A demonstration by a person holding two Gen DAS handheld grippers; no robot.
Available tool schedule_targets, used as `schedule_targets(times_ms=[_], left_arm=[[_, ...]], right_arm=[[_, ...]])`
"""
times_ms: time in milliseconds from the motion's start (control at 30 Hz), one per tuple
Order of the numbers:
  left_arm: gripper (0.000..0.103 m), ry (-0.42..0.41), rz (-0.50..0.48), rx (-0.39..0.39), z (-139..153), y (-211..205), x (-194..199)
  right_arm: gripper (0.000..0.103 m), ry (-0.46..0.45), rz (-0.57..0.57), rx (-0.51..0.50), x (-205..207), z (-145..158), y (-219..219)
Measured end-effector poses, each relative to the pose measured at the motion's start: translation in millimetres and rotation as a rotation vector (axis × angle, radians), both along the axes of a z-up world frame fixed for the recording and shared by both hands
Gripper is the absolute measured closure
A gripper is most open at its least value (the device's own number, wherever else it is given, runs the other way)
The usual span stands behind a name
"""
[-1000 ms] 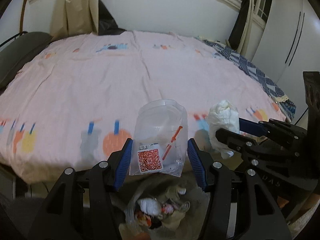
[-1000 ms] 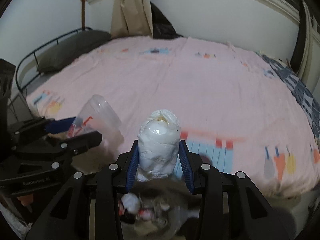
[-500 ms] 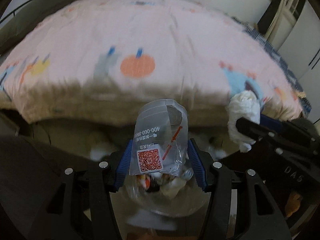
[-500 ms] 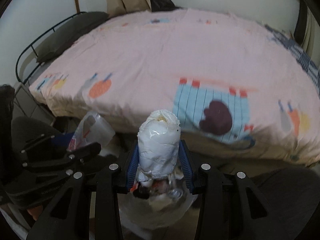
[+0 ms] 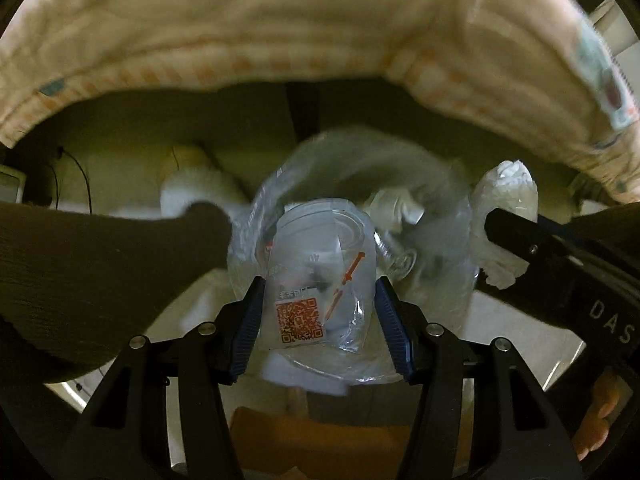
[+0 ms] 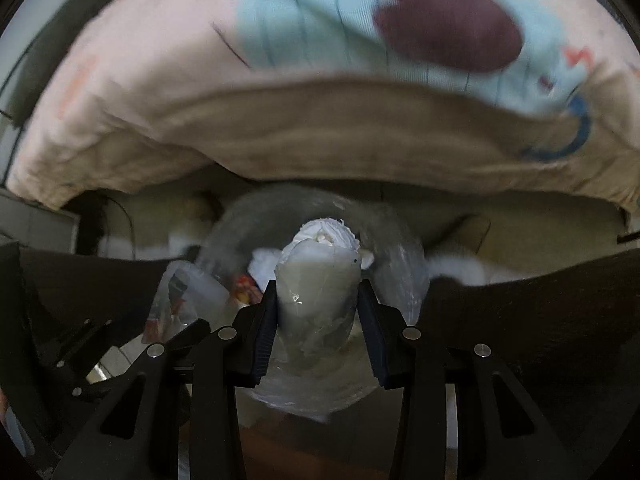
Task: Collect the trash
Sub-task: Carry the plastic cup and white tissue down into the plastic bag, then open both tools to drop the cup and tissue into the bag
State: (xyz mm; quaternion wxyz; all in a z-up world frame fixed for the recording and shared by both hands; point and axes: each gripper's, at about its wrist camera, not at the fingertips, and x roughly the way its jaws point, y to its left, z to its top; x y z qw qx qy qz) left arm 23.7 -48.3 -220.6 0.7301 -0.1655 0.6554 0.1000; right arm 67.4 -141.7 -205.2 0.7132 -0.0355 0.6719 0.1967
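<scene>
My left gripper (image 5: pixel 320 312) is shut on a crumpled clear plastic cup (image 5: pixel 324 280) with an orange QR label, held right over a clear trash bag (image 5: pixel 432 256) that holds white and coloured scraps. My right gripper (image 6: pixel 318 320) is shut on a white wad of plastic-wrapped tissue (image 6: pixel 320 276), also pointing down into the trash bag (image 6: pixel 392 264). In the left wrist view the tissue wad (image 5: pixel 504 208) and the right gripper's black body show at the right edge. The plastic cup (image 6: pixel 188 292) shows at the left in the right wrist view.
The pink bedspread's hanging edge (image 5: pixel 280 32) arches over the top of both views, with dim floor and the space under the bed below it. Dark trouser legs (image 5: pixel 100 272) flank the bag on both sides. A brown patch (image 5: pixel 312 440) lies under the grippers.
Both grippers have tipped from facing across the bed to pointing down and have sunk toward the trash bag on the floor. The cup and the tissue wad stay gripped.
</scene>
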Motion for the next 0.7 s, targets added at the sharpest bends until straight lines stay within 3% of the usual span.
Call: schedule_targets(times_ms=[333,700], left_arm=[[0.047,0.195,-0.068,-0.003,-63.5,-17.3,16.1],[0.047,0.276,-0.184,-0.007,-117.3,-22.2,33.8]], right_arm=[[0.066,0.173,-0.039,-0.083,8.0,-74.4,-0.1],[0.066,0.274,-0.060,-0.122,19.0,-133.5,1.1]])
